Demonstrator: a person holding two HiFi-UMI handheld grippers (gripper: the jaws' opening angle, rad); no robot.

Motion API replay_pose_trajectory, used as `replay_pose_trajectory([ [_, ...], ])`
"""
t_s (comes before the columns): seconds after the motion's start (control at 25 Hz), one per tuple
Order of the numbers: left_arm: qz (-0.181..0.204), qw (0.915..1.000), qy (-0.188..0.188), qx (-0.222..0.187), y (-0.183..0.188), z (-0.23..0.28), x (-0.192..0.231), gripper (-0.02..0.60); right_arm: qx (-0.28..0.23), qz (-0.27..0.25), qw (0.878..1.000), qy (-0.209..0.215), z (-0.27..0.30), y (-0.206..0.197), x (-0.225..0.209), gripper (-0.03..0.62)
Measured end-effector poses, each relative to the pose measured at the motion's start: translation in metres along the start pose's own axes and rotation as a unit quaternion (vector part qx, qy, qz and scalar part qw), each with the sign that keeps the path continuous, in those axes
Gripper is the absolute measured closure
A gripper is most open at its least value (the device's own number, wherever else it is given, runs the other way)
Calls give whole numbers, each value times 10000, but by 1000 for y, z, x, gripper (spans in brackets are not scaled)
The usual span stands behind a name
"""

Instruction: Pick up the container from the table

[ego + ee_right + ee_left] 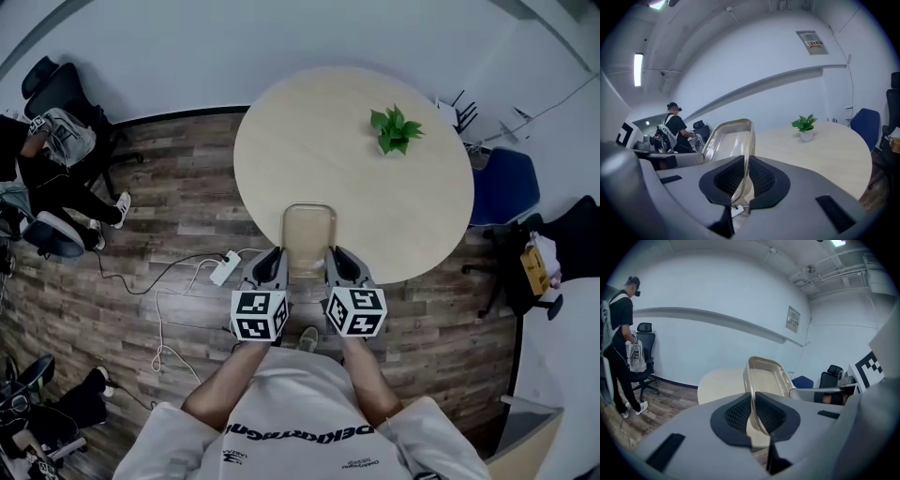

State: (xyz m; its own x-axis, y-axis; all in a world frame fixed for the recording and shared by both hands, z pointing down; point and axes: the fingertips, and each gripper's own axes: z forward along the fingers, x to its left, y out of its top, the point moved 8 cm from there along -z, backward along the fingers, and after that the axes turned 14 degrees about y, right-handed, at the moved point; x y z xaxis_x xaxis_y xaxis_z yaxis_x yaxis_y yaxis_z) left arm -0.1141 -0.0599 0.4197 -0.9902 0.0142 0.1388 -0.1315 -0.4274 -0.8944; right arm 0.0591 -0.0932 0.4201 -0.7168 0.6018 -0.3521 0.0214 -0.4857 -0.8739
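As left gripper [274, 258] and right gripper [336, 255] jaws clamp rims | container [308, 230] long axis forward

Container [308, 234]: clear plastic, faintly amber, glossy, smooth. Table [375, 197] top: pale wood-look, matt, even. Floor [178, 206]: grey-brown wood planks, grained. Left gripper [753, 411], right gripper [746, 173]: pads [737, 412] black, matt, mesh-textured; shells [693, 441] grey plastic, smooth, dull.

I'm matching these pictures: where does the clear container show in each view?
Head view: container just below centre, over the round table's near edge.
Left gripper view: container centre, left wall between the fingers.
Right gripper view: container left of centre, right wall between the fingers.
Shared landmark: the round table, in all three.
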Motion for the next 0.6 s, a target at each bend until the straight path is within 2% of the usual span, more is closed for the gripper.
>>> replay_pose_trajectory([
  [0.6,10,9974,117,-707,8,-69,-26,539,-516,-530,9970,212,-62,11,32,531],
])
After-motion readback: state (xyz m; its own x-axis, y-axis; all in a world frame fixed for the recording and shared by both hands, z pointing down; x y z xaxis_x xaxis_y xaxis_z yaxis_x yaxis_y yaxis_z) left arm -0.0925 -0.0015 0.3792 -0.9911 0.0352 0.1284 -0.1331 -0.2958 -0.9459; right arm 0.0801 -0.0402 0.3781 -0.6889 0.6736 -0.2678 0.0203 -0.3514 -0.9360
